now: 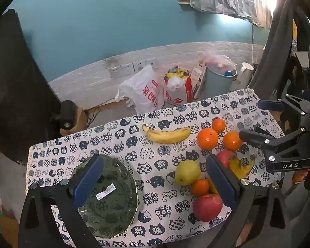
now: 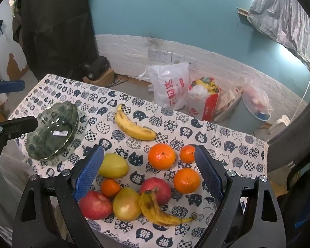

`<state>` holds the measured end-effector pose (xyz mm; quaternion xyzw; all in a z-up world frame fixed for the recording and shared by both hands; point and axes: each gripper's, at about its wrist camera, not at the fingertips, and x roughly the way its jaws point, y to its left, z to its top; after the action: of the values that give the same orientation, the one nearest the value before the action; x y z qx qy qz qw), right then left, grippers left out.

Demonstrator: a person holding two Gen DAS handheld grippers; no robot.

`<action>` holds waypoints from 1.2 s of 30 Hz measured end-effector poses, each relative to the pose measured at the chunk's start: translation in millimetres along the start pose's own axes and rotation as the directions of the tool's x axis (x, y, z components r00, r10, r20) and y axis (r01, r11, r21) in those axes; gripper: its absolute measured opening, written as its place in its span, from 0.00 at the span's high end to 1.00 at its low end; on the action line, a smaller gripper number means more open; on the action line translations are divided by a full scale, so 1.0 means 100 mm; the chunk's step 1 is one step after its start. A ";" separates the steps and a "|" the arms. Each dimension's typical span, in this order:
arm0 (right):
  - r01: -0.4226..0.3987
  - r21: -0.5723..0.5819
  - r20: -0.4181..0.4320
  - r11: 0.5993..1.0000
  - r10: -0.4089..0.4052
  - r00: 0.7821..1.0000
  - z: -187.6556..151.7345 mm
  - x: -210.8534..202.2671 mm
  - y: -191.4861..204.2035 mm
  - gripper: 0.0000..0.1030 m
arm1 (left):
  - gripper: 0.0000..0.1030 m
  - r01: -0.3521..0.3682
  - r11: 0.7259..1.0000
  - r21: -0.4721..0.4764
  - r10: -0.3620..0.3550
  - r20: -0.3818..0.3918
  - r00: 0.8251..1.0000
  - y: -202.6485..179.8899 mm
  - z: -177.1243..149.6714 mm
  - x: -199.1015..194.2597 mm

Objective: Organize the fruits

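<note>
Here, your table [image 2: 248, 144] wears a cat-print cloth [image 1: 122, 144], all the fruit lying loose on it. Glass plate [image 2: 51, 130] sits at the left end, empty but for a barcode sticker. Your left gripper [image 1: 154, 183] hangs over the plate's right side, jaws wide apart, nothing between the pads. Your right gripper [image 2: 148, 171] hovers above the fruit cluster, jaws equally spread, gripping nothing.

Fruit, big to small:
- Far banana [image 2: 134, 127] lies alone toward the far edge, between plate and cluster.
- Near banana [image 2: 157, 210], spotted, leans against a red apple [image 2: 157, 188].
- Second red apple [image 2: 95, 205] at the cluster's near-left, touching a yellow-red apple [image 2: 127, 205].
- Green pear [image 2: 113, 165] just beside the left side of the cluster.
- Big orange [image 2: 161, 156] toward the far side; another orange [image 2: 187, 180] near it.
- Two small tangerines: one [image 2: 187, 154] beside the big orange, one [image 2: 110, 187] among the apples.
</note>
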<state>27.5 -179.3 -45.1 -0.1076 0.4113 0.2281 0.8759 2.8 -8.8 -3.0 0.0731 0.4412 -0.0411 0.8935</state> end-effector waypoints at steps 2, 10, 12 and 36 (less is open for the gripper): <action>-0.007 -0.002 0.000 1.000 0.007 1.000 -0.03 0.00 -0.02 0.15 | 0.03 -0.003 1.000 0.001 0.003 -0.002 1.000 -0.01 0.00 0.00; -0.012 -0.009 -0.012 1.000 0.012 1.000 -0.01 0.02 0.01 0.15 | 0.03 -0.002 1.000 -0.001 0.002 -0.005 1.000 -0.02 -0.03 0.01; -0.014 -0.007 -0.014 1.000 0.014 1.000 0.00 0.02 0.01 0.15 | 0.03 -0.002 1.000 -0.001 0.002 -0.010 1.000 -0.02 -0.04 0.02; -0.028 -0.015 -0.013 0.999 0.028 1.000 0.00 0.01 0.06 0.15 | 0.03 -0.006 1.000 0.011 0.006 -0.017 1.000 -0.02 -0.07 0.01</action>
<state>25.6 -173.9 -45.5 -0.1098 0.4165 0.2429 0.8692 -2.4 -9.9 -8.7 0.0798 0.4484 -0.0402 0.8893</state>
